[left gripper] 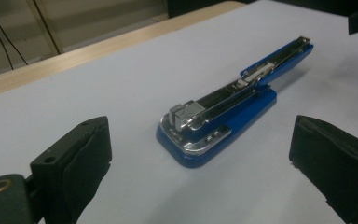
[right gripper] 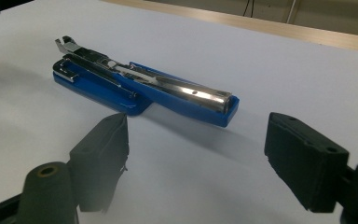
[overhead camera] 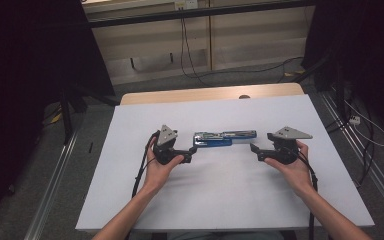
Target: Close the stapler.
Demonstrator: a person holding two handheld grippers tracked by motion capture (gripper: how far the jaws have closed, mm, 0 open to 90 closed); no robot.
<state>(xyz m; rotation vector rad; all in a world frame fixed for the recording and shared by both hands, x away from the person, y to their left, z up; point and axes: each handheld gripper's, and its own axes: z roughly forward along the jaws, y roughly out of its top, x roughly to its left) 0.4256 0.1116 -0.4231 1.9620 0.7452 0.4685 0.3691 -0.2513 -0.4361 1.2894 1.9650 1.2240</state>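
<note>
A blue stapler (overhead camera: 225, 137) with chrome inner parts lies folded open flat on the white tabletop (overhead camera: 220, 195), its two halves end to end. My left gripper (overhead camera: 190, 152) sits just left of it, pointing at its base end (left gripper: 200, 140), jaws wide apart and empty. My right gripper (overhead camera: 255, 150) sits just right of it, facing the blue top arm (right gripper: 191, 100), jaws also apart with nothing between them. In the left gripper view my left gripper (left gripper: 200, 133) has the stapler a short way ahead of its pads. The right gripper (right gripper: 198, 123) is likewise a little short of the stapler.
A wooden strip (overhead camera: 210, 94) borders the table's far edge. Beyond it the floor carries black cables (overhead camera: 190, 65) and tripod legs (overhead camera: 67, 107). Metal rails (overhead camera: 365, 160) run along both sides of the table.
</note>
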